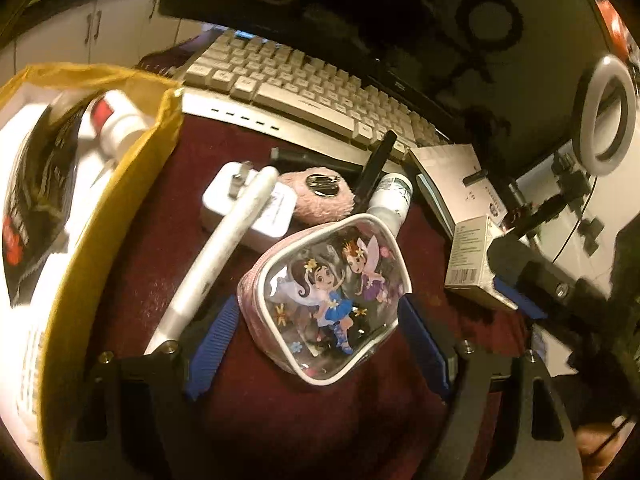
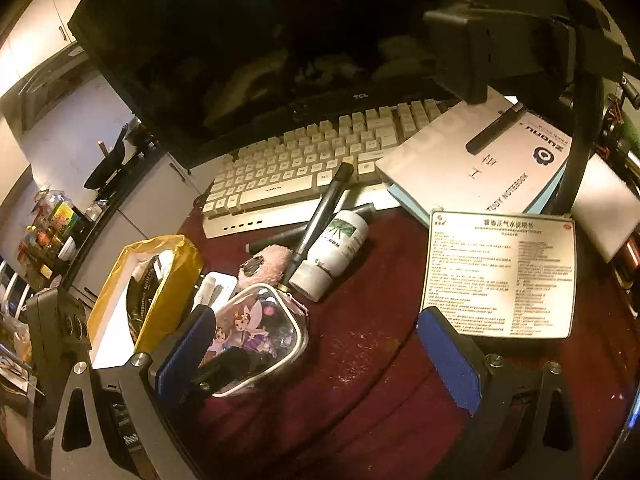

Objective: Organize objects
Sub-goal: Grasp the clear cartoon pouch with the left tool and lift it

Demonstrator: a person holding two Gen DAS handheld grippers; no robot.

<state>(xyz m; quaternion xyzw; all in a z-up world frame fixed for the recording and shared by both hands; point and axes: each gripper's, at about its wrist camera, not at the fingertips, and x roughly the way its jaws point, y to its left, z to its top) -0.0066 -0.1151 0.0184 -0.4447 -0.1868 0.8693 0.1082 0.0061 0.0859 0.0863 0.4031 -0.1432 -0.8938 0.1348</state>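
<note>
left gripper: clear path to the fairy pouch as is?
Probably yes. The left gripper already has its open jaws on either side of the pouch, not pressing it. The white pen lies just outside.

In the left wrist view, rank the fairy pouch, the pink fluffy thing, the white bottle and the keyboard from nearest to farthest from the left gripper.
1. Fairy pouch: between the open fingers of the left gripper.
2. Pink fluffy thing and white bottle: just beyond the pouch, fluffy thing centre, bottle to its right; too close to call.
3. Keyboard: at the back, under the monitor.
</note>
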